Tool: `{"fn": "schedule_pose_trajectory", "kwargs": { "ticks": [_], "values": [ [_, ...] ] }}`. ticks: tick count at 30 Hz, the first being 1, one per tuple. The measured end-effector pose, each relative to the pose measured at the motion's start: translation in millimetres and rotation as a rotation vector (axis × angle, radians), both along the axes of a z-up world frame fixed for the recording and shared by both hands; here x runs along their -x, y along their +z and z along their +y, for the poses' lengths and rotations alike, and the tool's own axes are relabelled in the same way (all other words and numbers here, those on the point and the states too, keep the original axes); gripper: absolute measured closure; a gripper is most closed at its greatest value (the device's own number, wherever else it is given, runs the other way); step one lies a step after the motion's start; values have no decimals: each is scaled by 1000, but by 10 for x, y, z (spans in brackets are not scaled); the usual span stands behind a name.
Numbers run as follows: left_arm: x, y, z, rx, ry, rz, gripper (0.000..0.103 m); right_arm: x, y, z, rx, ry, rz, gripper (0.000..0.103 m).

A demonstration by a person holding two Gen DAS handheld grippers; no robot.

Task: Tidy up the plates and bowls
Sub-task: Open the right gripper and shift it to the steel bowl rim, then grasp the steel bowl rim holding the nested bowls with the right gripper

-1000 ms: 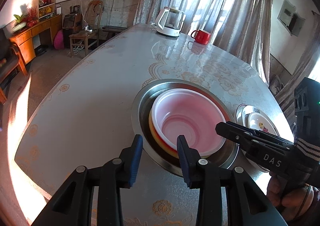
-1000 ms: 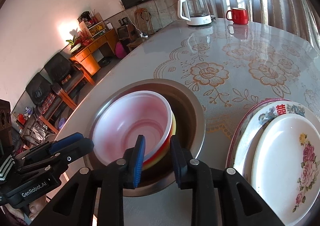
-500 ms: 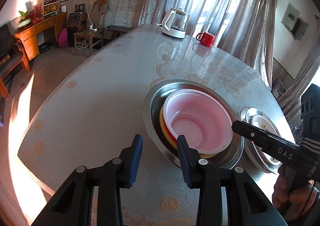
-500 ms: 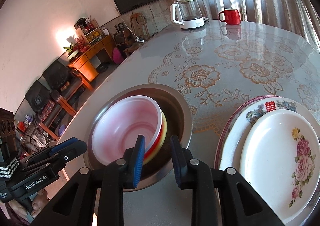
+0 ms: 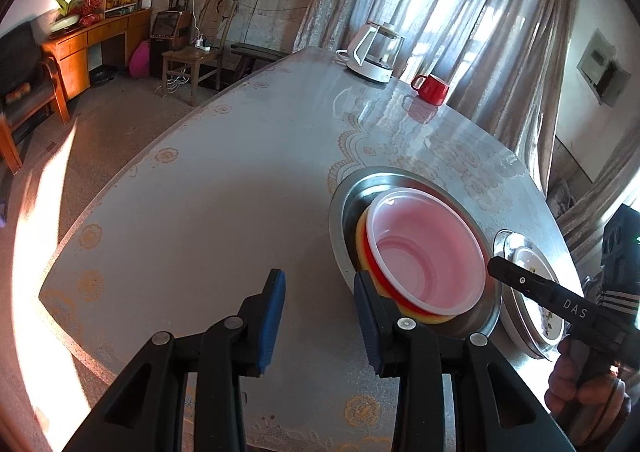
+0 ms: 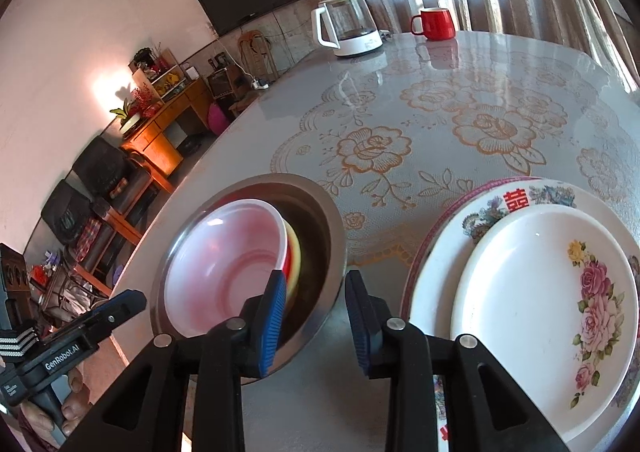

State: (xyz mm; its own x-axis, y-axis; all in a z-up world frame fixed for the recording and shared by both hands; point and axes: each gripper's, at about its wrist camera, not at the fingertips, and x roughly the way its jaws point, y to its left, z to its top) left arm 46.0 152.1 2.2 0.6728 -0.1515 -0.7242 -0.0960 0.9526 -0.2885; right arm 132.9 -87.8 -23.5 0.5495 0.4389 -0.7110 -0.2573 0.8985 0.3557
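A pink-white plastic bowl (image 5: 424, 256) is nested in red and yellow bowls inside a steel basin (image 5: 340, 208) on the table. It also shows in the right wrist view (image 6: 228, 260), inside the basin (image 6: 324, 220). A white floral plate (image 6: 548, 308) lies on larger patterned plates (image 6: 480, 212) to the right. My left gripper (image 5: 318, 316) is open and empty, just left of the basin. My right gripper (image 6: 316, 316) is open and empty, in front of the basin's near rim, between basin and plates.
A white glass kettle (image 6: 348, 28) and a red mug (image 6: 436, 24) stand at the table's far end. The flowered, glass-topped table (image 6: 460, 112) stretches between. Its left edge drops to the floor, with chairs and a wooden cabinet (image 5: 88, 44) beyond.
Both grippers have drawn back and away from the bowl stack; the left one has shifted left of the basin. Both stay open. The bowls and plates have not moved.
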Motion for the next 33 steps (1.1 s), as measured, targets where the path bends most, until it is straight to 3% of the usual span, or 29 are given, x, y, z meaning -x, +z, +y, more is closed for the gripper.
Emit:
{"fn": "schedule_pose_trajectory", "kwargs": {
  "ticks": [17,33],
  "values": [
    [-134,-71,-55,0,-43,-1,66,-71,-165,45,-1,21,42,75],
    [-278,-200,-26,52,-75,13,68,-148,-207,102,5,30,47,76]
  ]
}}
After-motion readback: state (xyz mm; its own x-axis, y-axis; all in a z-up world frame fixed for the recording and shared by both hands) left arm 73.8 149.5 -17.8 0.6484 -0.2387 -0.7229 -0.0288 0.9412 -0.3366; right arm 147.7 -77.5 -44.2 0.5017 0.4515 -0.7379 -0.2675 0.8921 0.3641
